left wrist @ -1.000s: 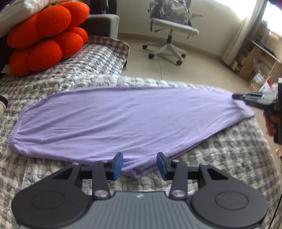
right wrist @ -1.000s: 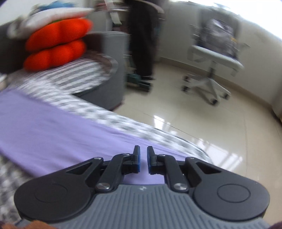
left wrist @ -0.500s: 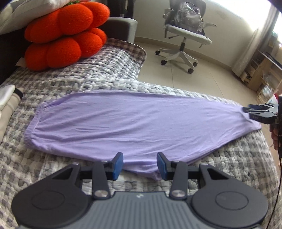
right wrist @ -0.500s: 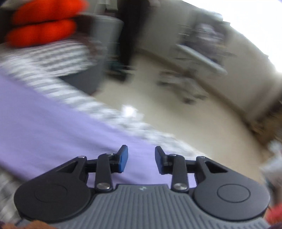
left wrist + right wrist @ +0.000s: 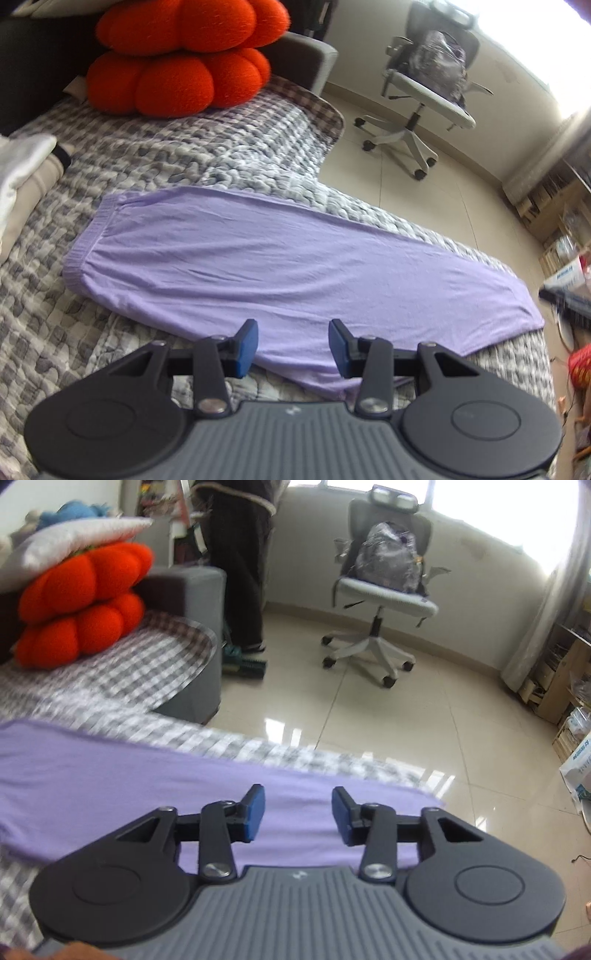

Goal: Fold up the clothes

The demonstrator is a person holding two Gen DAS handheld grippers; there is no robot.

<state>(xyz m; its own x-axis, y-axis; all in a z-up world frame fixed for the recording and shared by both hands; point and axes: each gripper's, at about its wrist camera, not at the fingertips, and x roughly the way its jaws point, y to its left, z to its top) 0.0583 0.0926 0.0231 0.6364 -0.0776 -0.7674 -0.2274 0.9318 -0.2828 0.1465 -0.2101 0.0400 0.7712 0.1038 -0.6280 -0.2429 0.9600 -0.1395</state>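
A lilac garment (image 5: 280,273) lies flat in one long folded strip across the grey checked quilt (image 5: 207,162). My left gripper (image 5: 293,345) hovers open over its near edge, nothing between the blue pads. In the right wrist view the same lilac garment (image 5: 122,775) stretches to the left, its end near the bed's edge. My right gripper (image 5: 298,818) hangs above that end with its jaws opening and nothing between them. The right gripper also shows as a dark blur (image 5: 565,302) at the right rim of the left wrist view, clear of the cloth.
Orange lobed cushions (image 5: 181,62) sit at the head of the bed, folded pale clothes (image 5: 22,173) at the left. A grey office chair (image 5: 384,587) with a bag stands on the tiled floor. A person in dark trousers (image 5: 240,565) stands by the sofa arm. Shelves (image 5: 565,679) line the right wall.
The right gripper went from shut on the garment's end to open, and drew up and away from the cloth. The left gripper shifted sideways and rolled, staying open.
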